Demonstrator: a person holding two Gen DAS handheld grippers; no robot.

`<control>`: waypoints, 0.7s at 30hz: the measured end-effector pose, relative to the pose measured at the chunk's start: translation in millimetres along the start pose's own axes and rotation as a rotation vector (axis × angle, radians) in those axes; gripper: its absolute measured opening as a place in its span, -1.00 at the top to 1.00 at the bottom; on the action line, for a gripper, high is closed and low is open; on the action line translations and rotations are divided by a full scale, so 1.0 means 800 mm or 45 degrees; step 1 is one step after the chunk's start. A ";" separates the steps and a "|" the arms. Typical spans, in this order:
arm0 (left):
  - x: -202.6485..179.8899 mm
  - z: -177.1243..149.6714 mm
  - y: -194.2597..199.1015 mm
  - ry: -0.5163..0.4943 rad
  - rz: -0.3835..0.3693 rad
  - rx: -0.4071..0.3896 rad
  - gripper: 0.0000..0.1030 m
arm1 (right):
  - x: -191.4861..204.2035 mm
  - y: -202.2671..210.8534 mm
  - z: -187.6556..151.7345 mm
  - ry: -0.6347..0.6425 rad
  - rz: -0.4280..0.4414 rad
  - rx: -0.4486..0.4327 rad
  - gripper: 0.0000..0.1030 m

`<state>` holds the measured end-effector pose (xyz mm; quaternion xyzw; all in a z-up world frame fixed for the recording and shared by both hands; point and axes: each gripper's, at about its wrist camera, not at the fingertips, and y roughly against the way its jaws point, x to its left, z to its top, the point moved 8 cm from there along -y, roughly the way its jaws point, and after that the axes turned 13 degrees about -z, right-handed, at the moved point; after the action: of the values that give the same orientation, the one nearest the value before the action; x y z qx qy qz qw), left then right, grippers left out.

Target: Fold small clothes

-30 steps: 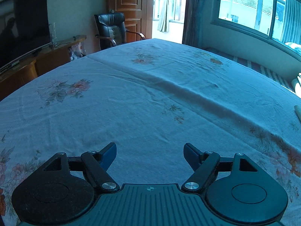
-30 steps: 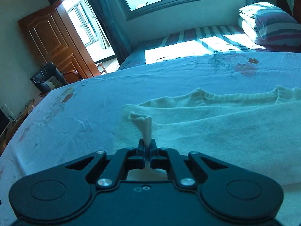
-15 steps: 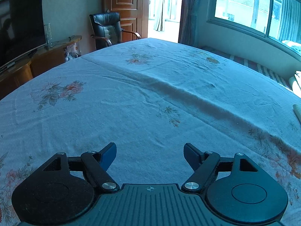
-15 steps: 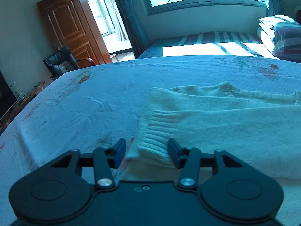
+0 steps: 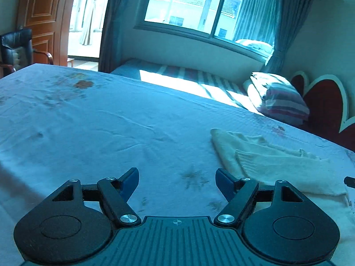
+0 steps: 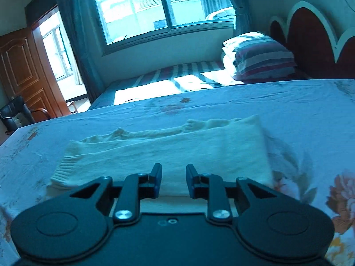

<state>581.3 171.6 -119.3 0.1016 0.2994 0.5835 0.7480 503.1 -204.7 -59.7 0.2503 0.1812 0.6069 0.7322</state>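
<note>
1. Blue-padded jaws of the left gripper (image 5: 177,177) stand wide apart, holding nothing, over the floral bedsheet (image 5: 99,128).
2. Right gripper (image 6: 173,178) is likewise spread, empty, its tips just above the cream sweater (image 6: 177,150).
3. That sweater lies folded flat on the sheet, right of the left gripper.
4. Beyond the bed: a striped pillow (image 6: 259,57) and a window (image 6: 159,6).
</note>
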 end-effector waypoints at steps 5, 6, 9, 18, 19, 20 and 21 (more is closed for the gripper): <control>-0.104 0.002 -0.076 -0.145 -0.103 0.060 -0.19 | -0.089 -0.025 0.011 -0.071 -0.138 0.013 0.71; -0.115 -0.003 -0.087 -0.167 -0.110 0.077 -0.19 | -0.094 -0.036 0.005 -0.055 -0.132 0.028 0.78; -0.143 -0.034 -0.128 -0.251 -0.060 0.230 -0.19 | -0.088 -0.072 -0.021 0.055 -0.098 0.140 0.88; -0.149 0.015 -0.152 -0.319 0.025 0.174 -0.20 | -0.079 -0.121 0.051 0.161 -0.042 0.037 0.57; -0.148 0.013 -0.163 -0.319 0.044 0.209 -0.20 | -0.076 -0.138 0.057 0.174 -0.055 0.056 0.58; -0.146 0.011 -0.172 -0.323 0.058 0.229 -0.20 | -0.075 -0.152 0.060 0.170 -0.057 0.075 0.59; -0.146 0.012 -0.169 -0.322 0.063 0.221 -0.21 | -0.077 -0.166 0.058 0.164 -0.051 0.113 0.60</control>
<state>679.9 24.5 -141.0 0.2458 0.2494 0.5562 0.7537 623.5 -289.9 -102.1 0.2392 0.2596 0.5985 0.7192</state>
